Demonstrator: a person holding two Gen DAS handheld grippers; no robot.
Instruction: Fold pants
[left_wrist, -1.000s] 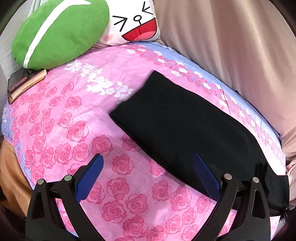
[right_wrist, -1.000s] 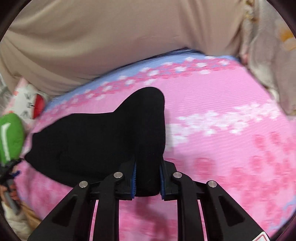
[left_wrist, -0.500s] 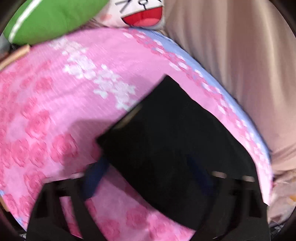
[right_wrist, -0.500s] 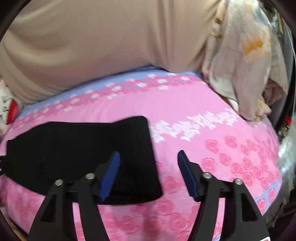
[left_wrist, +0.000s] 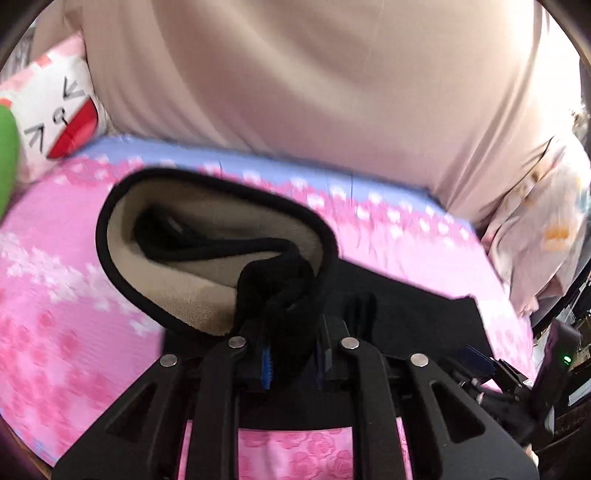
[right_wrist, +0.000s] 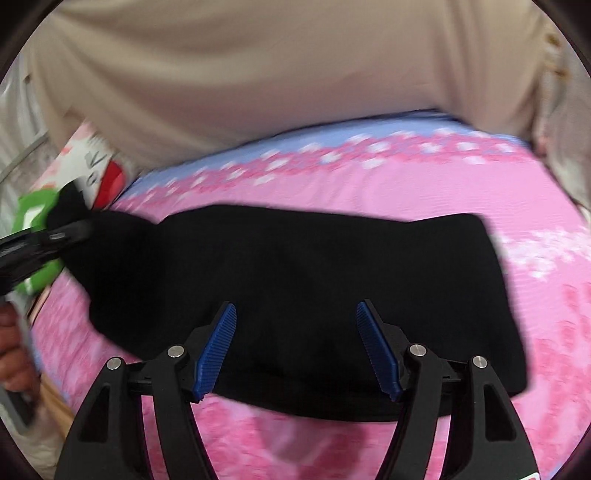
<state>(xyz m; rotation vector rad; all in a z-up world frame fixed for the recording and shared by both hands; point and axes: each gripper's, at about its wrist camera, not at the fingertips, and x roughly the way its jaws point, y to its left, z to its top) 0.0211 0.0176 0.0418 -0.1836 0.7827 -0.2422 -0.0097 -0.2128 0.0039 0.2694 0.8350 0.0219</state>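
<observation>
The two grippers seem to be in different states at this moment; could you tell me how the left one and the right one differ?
The left gripper has just been closing and is clamped on a bunched end of the black pants, while the right gripper is open, its blue pads apart above the pants. The left lifts its end so the beige lining shows; the right holds nothing. Both have black arms and blue pads.

- A home bedroom, by the look of it.
- A bed sheet (right_wrist: 424, 192) printed with pink roses and a blue border covers a mattress.
- A cartoon-face pillow (left_wrist: 55, 122) and a green plush cushion (left_wrist: 6, 155) lie at its head.
- Beige fabric (left_wrist: 314, 85), possibly a curtain, hangs behind.
</observation>
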